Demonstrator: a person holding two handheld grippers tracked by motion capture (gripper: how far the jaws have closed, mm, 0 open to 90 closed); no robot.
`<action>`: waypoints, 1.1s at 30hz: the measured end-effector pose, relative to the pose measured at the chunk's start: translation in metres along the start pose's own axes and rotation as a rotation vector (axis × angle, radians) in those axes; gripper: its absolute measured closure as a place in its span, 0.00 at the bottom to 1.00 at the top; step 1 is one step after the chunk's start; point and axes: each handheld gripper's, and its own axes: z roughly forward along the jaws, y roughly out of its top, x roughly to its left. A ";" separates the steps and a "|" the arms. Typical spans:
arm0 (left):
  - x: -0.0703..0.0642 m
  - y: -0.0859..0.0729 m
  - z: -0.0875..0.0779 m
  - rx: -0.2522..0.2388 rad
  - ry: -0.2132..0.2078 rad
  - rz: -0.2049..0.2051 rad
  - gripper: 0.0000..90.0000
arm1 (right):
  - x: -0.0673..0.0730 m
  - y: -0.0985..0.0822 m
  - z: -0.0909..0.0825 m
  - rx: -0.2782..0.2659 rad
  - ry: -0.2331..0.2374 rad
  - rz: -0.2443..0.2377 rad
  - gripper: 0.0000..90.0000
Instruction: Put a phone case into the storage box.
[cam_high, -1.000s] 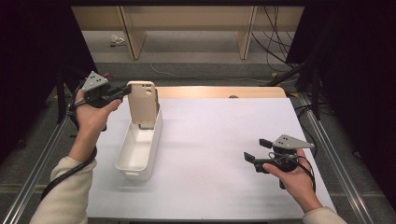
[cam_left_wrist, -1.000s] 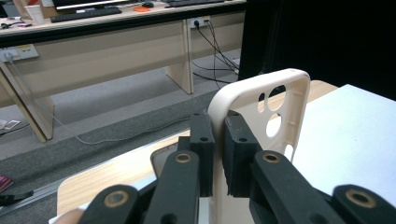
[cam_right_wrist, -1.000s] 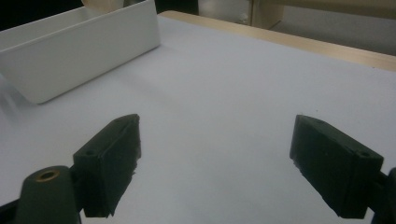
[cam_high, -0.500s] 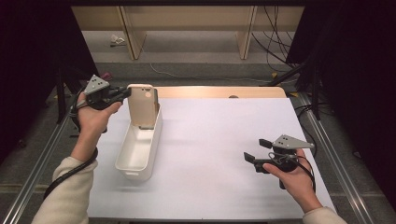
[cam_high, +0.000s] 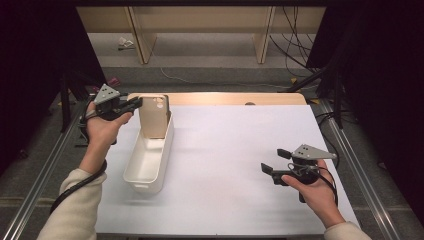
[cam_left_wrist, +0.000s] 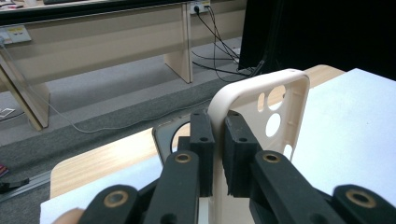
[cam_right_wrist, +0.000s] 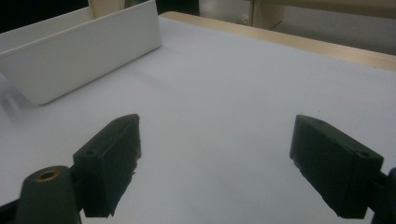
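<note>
Overhead cam fwd-down; claw cams close-up.

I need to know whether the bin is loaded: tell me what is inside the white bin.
A beige phone case stands upright at the white bin's far end, pinched by the left claw. The near floor looks bare; the part behind the case is hidden.

On the surface (cam_high: 240, 150) a long bin (cam_high: 149, 161) lies toward the left side, running from near to far. A phone case (cam_high: 153, 116) stands upright at the bin's far end, its lower part inside the bin. The left claw (cam_high: 134, 103) is at the case's left edge, clamped on it. The right claw (cam_high: 276, 161) sits near the surface's right side, well apart from the bin
</note>
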 end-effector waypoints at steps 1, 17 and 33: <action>0.000 -0.001 0.001 0.002 -0.001 -0.001 0.92 | 0.000 0.000 0.000 0.000 0.000 0.000 0.19; 0.004 -0.011 0.009 0.020 -0.002 -0.012 0.92 | 0.000 0.000 0.000 0.001 0.000 0.000 0.19; 0.006 -0.023 0.018 0.051 -0.003 -0.022 0.92 | 0.000 0.000 0.000 0.000 0.002 0.001 0.19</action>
